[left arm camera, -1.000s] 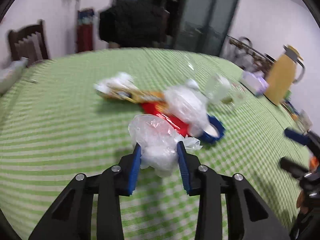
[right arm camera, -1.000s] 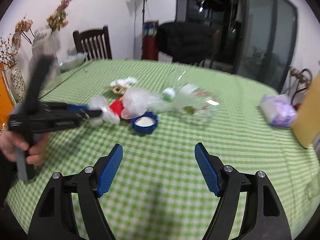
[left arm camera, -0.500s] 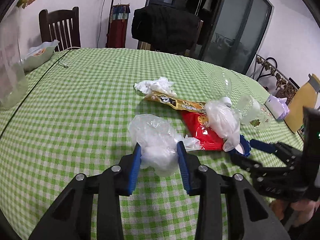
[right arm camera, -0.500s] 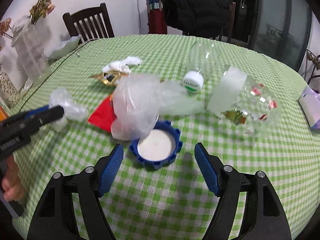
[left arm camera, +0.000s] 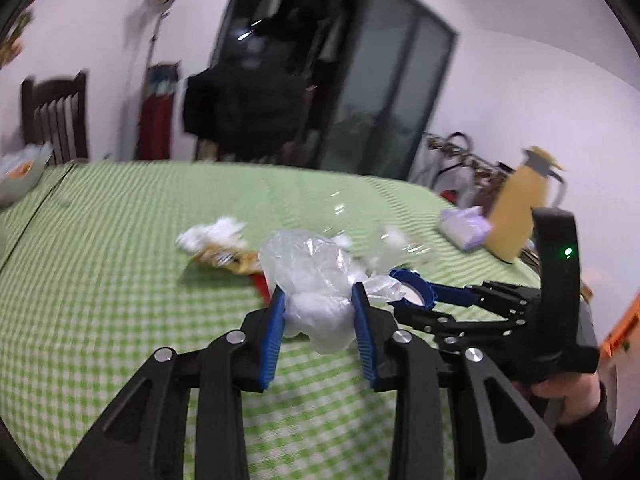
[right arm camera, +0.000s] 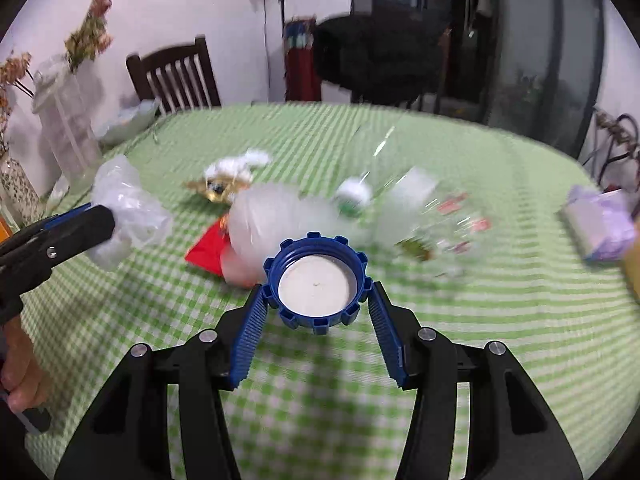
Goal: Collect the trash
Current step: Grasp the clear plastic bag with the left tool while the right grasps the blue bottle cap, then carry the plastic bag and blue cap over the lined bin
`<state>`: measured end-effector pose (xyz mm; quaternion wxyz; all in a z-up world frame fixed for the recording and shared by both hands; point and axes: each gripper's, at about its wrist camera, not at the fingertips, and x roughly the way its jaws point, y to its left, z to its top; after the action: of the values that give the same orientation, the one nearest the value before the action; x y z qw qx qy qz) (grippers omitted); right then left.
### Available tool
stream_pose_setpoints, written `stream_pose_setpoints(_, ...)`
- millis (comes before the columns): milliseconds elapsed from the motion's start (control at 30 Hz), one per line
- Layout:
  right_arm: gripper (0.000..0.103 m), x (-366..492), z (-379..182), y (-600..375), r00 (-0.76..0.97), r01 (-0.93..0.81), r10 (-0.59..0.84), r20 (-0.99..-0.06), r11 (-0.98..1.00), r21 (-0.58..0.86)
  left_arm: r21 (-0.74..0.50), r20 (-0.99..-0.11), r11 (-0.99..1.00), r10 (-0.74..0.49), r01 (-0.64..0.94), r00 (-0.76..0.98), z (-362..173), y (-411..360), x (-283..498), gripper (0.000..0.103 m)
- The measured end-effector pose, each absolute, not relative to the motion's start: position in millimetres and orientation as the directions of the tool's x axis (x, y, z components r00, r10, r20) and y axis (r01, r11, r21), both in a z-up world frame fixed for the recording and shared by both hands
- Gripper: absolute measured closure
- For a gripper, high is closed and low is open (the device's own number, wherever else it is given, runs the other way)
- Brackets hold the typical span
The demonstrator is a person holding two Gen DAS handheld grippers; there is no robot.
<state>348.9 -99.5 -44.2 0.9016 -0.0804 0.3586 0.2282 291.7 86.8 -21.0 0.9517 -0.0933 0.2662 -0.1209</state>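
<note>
- Left wrist view: the left gripper (left arm camera: 319, 312) has its blue pads pressed on a crumpled clear plastic bag (left arm camera: 316, 280), which bulges above and sags below the pads, held up off the green checked tablecloth (left arm camera: 100, 260).
- In the same view the right gripper (left arm camera: 416, 296) reaches in from the right table edge, a hand (left arm camera: 572, 392) on its grip, with a blue cap (left arm camera: 412, 286) at its tips.
- Right wrist view: the right gripper's (right arm camera: 316, 308) jaws have just been closing and now stand at a middling width with the blue ribbed bottle cap (right arm camera: 316, 282) between them, white lining facing the camera. The pad tips sit against the cap's two sides; the cap's far edge overlaps the pile behind it.
- The remaining trash lies near the middle of the table: a white plastic wad (right arm camera: 272, 216) over a red wrapper (right arm camera: 208, 250), a gold snack wrapper (right arm camera: 216, 192) with crumpled white tissue (right arm camera: 240, 162) at its far end, and a clear plastic bottle (right arm camera: 432, 220) on its side, blurred.
- A purple tissue pack (right arm camera: 600, 224) rests toward the right table edge, beside a yellow jug (left arm camera: 520, 208).
- A glass vase with dried flowers (right arm camera: 68, 120) stands at the left edge, and a wooden chair (right arm camera: 176, 76) stands beyond the far left edge.
</note>
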Motion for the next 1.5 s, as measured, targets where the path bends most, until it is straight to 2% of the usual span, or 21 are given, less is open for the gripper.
stream_pose_setpoints(67, 0.052, 325.6, -36.1, -114.3, 0.644, -0.488, 0.386, -0.660, 0.872, 0.034, -0.202, -0.485, 0.961, -0.265, 0.188, 0.833, -15.4, 77.5, 287.1, 0.074)
stream_pose_setpoints(200, 0.052, 282.5, -26.4, -144.0, 0.695, -0.456, 0.350, -0.628, 0.890, -0.010, -0.168, -0.489, 0.961, -0.276, 0.221, 0.827, -2.9, 57.2, 270.9, 0.076)
stream_pose_setpoints(433, 0.052, 232.2, -5.3, -203.7, 0.755, -0.379, 0.337, -0.562, 0.924, 0.044, -0.137, -0.454, 0.958, -0.287, 0.252, 0.844, 19.9, 16.3, 219.6, 0.076)
stream_pose_setpoints(833, 0.052, 147.7, 10.7, -282.3, 0.810, -0.299, 0.297, -0.506, 0.951, 0.078, -0.194, -0.464, 0.934, -0.357, 0.300, 0.811, 13.2, -53.4, 151.4, 0.076)
stream_pose_setpoints(1033, 0.052, 113.4, 11.1, -334.5, 0.847, -0.197, 0.198, -0.494, 0.979, 0.055, -0.139, -0.478, 0.930, -0.364, 0.341, 0.800, 20.0, -92.1, 142.2, 0.076)
stream_pose_setpoints(1200, 0.052, 81.0, 6.2, -383.4, 0.859, -0.078, 0.085, -0.504, 0.996, 0.034, -0.181, -0.480, 0.887, -0.457, 0.426, 0.748, 28.6, -130.2, 136.3, 0.076)
stream_pose_setpoints(1367, 0.052, 38.8, -12.7, -457.1, 0.823, 0.105, -0.112, -0.557, 0.993, -0.045, -0.195, -0.499, 0.823, -0.551, 0.533, 0.668, 28.4, -183.6, 127.4, 0.076)
stream_pose_setpoints(1500, 0.052, 8.0, -42.7, -523.4, 0.745, 0.265, -0.234, -0.625, 0.963, -0.045, -0.197, -0.541, 0.759, -0.612, 0.620, 0.577, 15.8, -234.5, 120.1, 0.076)
